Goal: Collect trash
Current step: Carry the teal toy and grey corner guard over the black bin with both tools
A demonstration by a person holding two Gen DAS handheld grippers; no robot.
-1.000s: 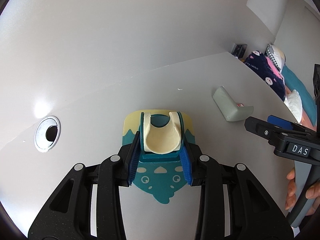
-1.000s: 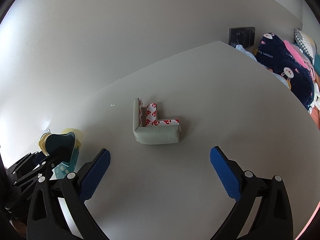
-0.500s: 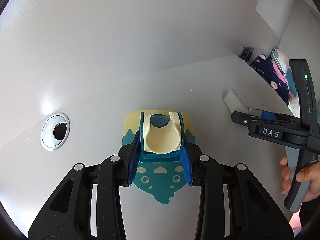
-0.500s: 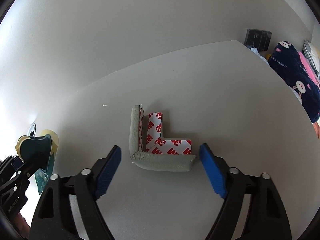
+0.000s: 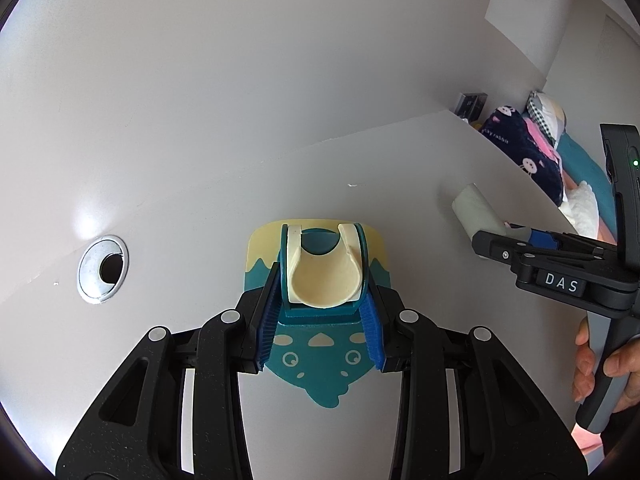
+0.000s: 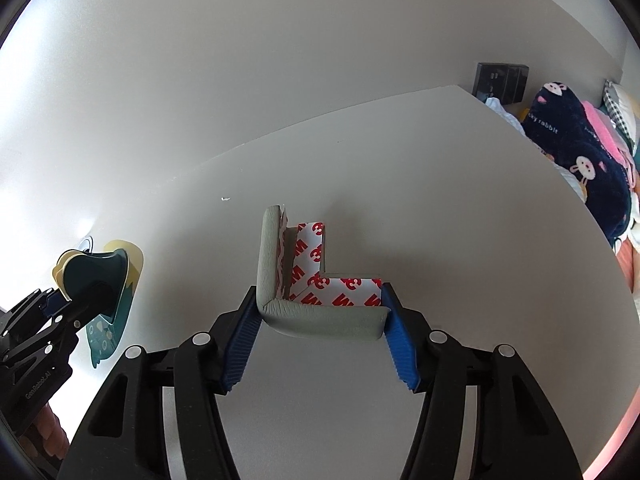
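My left gripper (image 5: 322, 300) is shut on a teal and cream wall holder with a cream cup clip (image 5: 323, 276), held just above the white desk (image 5: 400, 184). A grey L-shaped foam corner guard (image 6: 316, 280) with red-printed white tape backing lies on the desk. My right gripper (image 6: 320, 316) has its blue pads (image 6: 240, 332) against both ends of the guard's near arm. In the left wrist view the guard (image 5: 478, 212) shows at the right, partly hidden by the right gripper (image 5: 536, 240). The holder (image 6: 104, 280) also shows at the left of the right wrist view.
A round metal cable grommet (image 5: 103, 269) sits in the desk at the left. The desk meets a white wall (image 6: 280, 60) behind. Past the desk's right edge lie a dark rabbit-print blanket (image 6: 580, 148) and other bedding. A dark wall socket (image 6: 502, 80) is at the far corner.
My right gripper has moved forward to the corner guard and closed from wide open onto its near arm. The left gripper has kept its hold on the holder and drifted slightly.
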